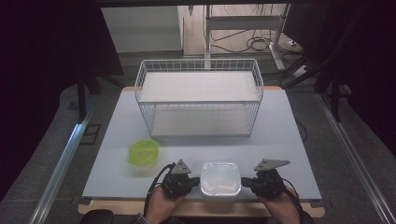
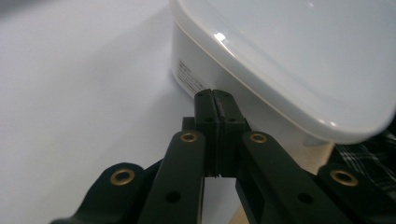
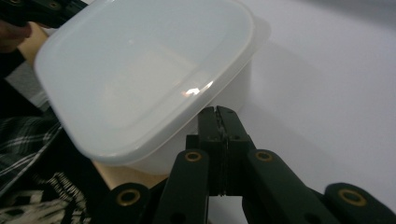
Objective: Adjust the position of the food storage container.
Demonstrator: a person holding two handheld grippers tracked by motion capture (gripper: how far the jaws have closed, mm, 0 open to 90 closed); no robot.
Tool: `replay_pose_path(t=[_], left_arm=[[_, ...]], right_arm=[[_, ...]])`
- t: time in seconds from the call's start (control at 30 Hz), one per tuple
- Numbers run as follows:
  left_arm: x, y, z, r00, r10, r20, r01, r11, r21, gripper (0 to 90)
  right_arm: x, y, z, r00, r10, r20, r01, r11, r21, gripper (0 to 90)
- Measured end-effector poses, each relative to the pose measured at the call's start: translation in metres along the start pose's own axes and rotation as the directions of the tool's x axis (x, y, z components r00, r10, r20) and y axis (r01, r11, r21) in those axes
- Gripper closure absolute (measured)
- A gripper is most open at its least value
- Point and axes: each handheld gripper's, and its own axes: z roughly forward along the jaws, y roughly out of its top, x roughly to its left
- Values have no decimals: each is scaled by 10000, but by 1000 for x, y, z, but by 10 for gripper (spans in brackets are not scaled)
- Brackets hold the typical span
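Two grippers flank one white lidded container (image 1: 220, 178), which sits on the pale table (image 1: 116, 135) at its near edge, and everything else can be placed from that container. The table stretches out beyond it and to both sides. Well beyond the container, toward the far edge, stands the white wire basket (image 1: 200, 95), broad and two-tiered, with nothing between it and the container but bare tabletop. To the container's left and a little farther out lies a lime-green bowl (image 1: 144, 151), near the left gripper's path but apart from it.

The left gripper (image 1: 192, 181) sits against the container's left wall; in the left gripper view its jaws are pressed together with nothing between them, their tips (image 2: 215, 94) at the wall just under the lid's rim. The right gripper (image 1: 248, 182) sits at the container's right wall; in the right gripper view its jaws are likewise closed on nothing, tips (image 3: 218, 111) just below the overhanging lid. The container (image 3: 144, 79) reaches slightly past the table's near edge, toward the person's checked sleeve.
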Motion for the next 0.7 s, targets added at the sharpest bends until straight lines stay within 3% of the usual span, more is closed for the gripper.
replay_pose_path(t=[0.1,0.4,0.7], left_arm=[[7,0,-3,9996,-254,-138,253,9997,-46,900],[27,8,-7,9965,-383,-747,386,9992,31,900],[41,10,-7,9964,-422,-730,432,9990,126,900]], right_arm=[[1,8,6,10000,14,-36,-15,9999,-134,895],[-2,25,28,9999,-138,-14,138,9999,82,895],[-4,38,41,9997,-238,91,237,9996,180,891]])
